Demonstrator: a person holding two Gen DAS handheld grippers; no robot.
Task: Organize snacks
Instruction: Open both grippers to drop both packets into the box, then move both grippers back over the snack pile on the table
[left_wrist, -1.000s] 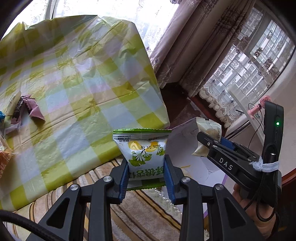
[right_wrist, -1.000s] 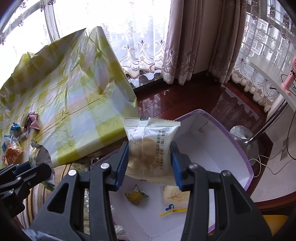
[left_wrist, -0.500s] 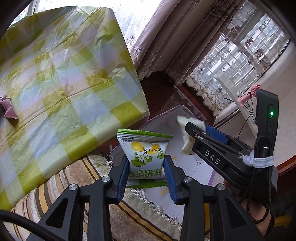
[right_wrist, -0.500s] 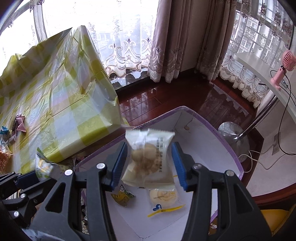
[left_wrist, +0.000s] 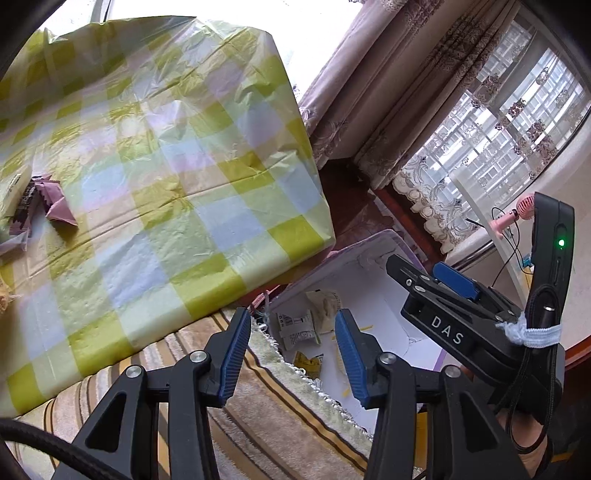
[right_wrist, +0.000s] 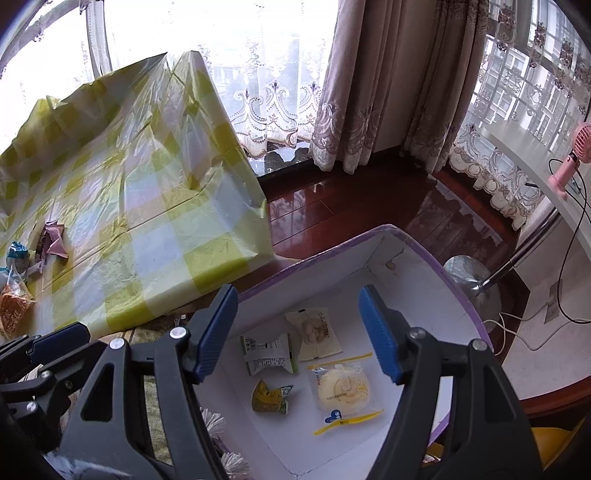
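Observation:
A white box with a purple rim (right_wrist: 424, 251) stands on the floor beside the table; it also shows in the left wrist view (left_wrist: 369, 243). Inside lie the green-and-white lemon packet (right_wrist: 267, 354) (left_wrist: 299, 328), the clear pastry packet (right_wrist: 319, 332) (left_wrist: 325, 302), a round yellow cake packet (right_wrist: 343, 387) and a small yellow wrapper (right_wrist: 267, 397). My left gripper (left_wrist: 293, 358) is open and empty above the box's near edge. My right gripper (right_wrist: 299, 332) is open and empty above the box; in the left wrist view it (left_wrist: 410, 273) appears side-on.
A table with a yellow-green checked cloth (left_wrist: 155, 184) holds more snacks at its left: pink wrappers (left_wrist: 51, 205) (right_wrist: 51, 240), a blue packet (right_wrist: 16, 253), an orange packet (right_wrist: 13, 310). A striped fringed rug (left_wrist: 277, 398) lies below. A fan stand (right_wrist: 476, 284) is at right.
Both grippers opened. The lemon packet dropped from the left gripper and the pastry packet from the right; both now lie in the box.

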